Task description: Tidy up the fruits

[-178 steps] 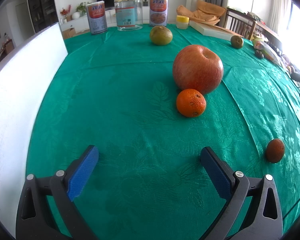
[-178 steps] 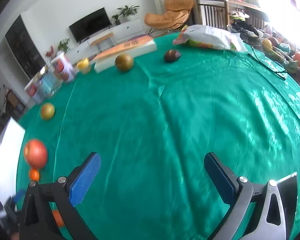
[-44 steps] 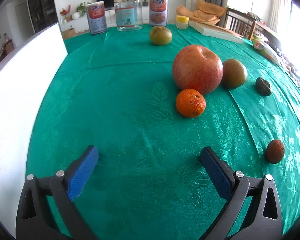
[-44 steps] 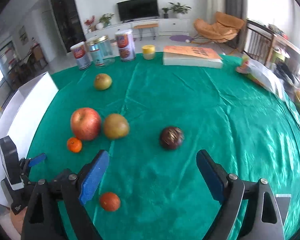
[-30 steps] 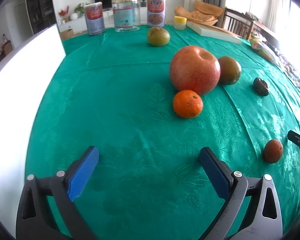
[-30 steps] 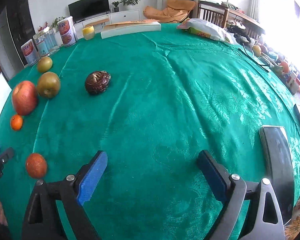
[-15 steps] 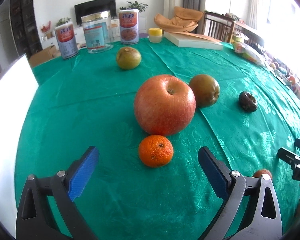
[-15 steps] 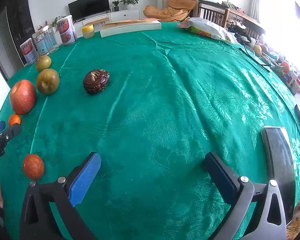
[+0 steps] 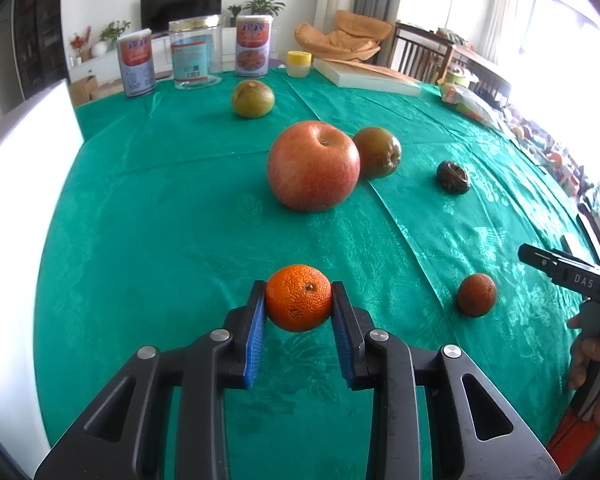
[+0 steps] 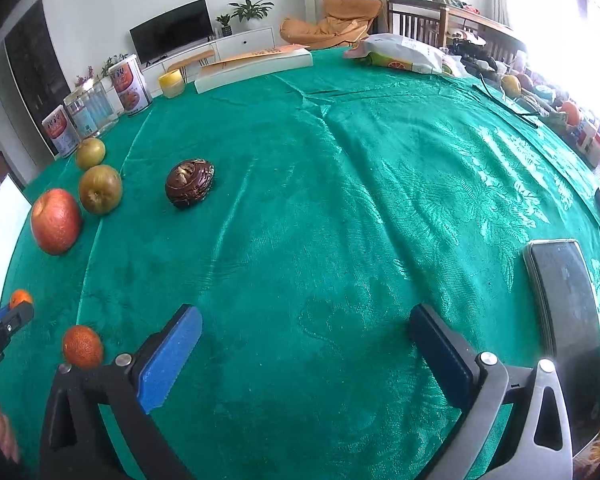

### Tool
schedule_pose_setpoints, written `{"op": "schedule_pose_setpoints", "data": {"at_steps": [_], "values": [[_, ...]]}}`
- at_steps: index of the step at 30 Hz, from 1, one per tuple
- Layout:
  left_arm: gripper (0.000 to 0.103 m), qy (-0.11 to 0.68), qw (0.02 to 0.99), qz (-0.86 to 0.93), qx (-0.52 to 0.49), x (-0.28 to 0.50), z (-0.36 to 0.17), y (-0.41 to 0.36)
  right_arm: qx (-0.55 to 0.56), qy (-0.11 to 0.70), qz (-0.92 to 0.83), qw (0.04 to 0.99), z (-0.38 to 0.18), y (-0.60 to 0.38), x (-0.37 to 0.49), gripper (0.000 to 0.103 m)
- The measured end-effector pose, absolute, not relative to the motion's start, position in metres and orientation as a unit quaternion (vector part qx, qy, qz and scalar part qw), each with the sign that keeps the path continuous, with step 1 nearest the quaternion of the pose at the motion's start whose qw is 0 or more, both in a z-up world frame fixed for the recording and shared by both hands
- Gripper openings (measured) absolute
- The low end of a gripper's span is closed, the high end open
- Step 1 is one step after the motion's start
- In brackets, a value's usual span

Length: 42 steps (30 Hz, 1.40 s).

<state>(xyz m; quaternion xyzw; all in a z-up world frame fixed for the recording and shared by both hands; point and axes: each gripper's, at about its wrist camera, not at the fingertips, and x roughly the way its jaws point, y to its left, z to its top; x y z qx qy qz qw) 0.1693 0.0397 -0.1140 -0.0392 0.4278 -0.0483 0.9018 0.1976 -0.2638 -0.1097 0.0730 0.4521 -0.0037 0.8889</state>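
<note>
My left gripper [image 9: 299, 304] is clamped on the small orange [image 9: 299, 297], a blue pad pressed against each of its sides; the fruit is nearly round, with no real long axis, and its stem dimple points up and a little toward the camera; it sits above the green tablecloth [image 9: 160, 216], and I cannot tell whether it touches. At twelve o'clock from it stands the red apple [image 9: 313, 166], stem hollow up, with a brownish pear [image 9: 378, 151] touching it at two o'clock; a dark wrinkled fruit [image 9: 453, 176] lies farther right, and a reddish tangerine [image 9: 477, 294] rests at three o'clock. My right gripper [image 10: 304, 348] is spread wide over bare cloth, holding nothing.
</note>
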Motion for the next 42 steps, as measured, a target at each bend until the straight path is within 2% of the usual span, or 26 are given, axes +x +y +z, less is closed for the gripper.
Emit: {"op": "schedule_pose_setpoints", "data": {"at_steps": [7, 10, 21, 24, 30, 42], "values": [[0.031, 0.433, 0.898, -0.051, -0.064, 0.159, -0.107, 0.046, 0.131, 0.435, 0.018, 0.890, -0.105, -0.276, 0.192, 0.102], [0.031, 0.430, 0.899, -0.054, -0.066, 0.152, -0.104, 0.043, 0.160, 0.418, 0.049, 0.893, -0.099, -0.279, 0.187, 0.096], [0.031, 0.433, 0.898, -0.050, -0.065, 0.142, -0.106, 0.047, 0.130, 0.412, 0.079, 0.898, -0.094, -0.256, 0.187, 0.095], [0.031, 0.431, 0.898, -0.050, -0.069, 0.139, -0.104, 0.050, 0.141, 0.412, 0.088, 0.896, -0.095, -0.260, 0.186, 0.088], [0.031, 0.424, 0.901, -0.049, -0.075, 0.132, -0.100, 0.055, 0.108, 0.405, 0.091, 0.904, -0.090, -0.247, 0.182, 0.088], [0.031, 0.417, 0.904, -0.044, -0.087, 0.137, -0.099, 0.051, 0.137, 0.404, 0.092, 0.900, -0.091, -0.257, 0.185, 0.088]]}}
